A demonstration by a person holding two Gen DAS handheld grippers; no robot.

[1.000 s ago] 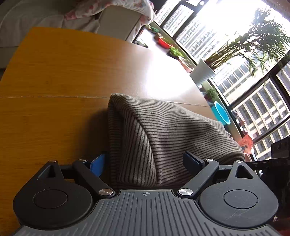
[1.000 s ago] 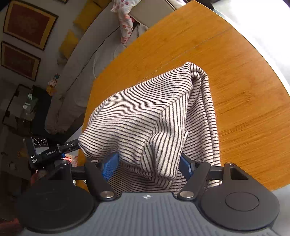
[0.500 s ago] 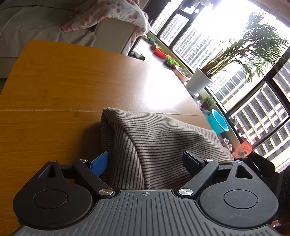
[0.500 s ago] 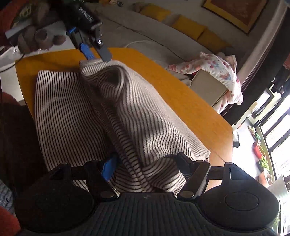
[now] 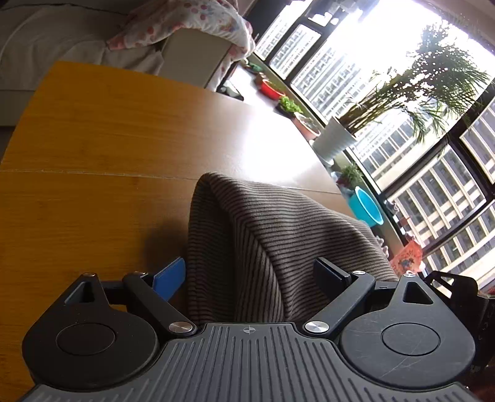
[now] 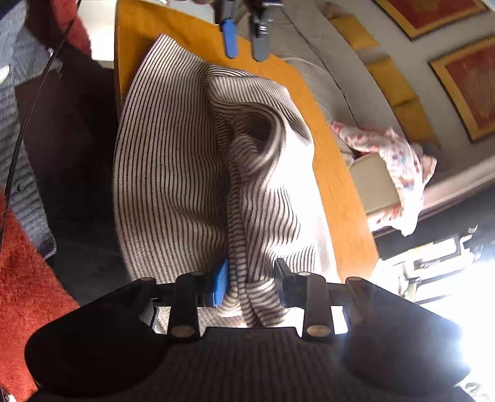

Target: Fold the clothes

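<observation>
A striped knit garment [image 5: 278, 241] lies bunched on the wooden table [image 5: 102, 160]. In the left wrist view my left gripper [image 5: 250, 275] stands wide open, with the cloth heaped between its fingers. In the right wrist view the same garment [image 6: 191, 160] is folded over itself, and my right gripper [image 6: 250, 283] is shut on a pinched fold of its near edge. The left gripper's fingers [image 6: 230, 37] show at the far end of the garment, apart and just beyond the cloth.
A sofa [image 5: 62, 40] with a floral cloth [image 5: 191, 24] stands beyond the table. Potted plants [image 5: 337, 139] and a blue bowl [image 5: 366, 207] line the window sill to the right. An orange rug [image 6: 24, 278] lies on the floor beside the table's edge.
The left gripper has let go of the cloth and drawn back a little. The right gripper has swung round with its fold, laying the garment over itself.
</observation>
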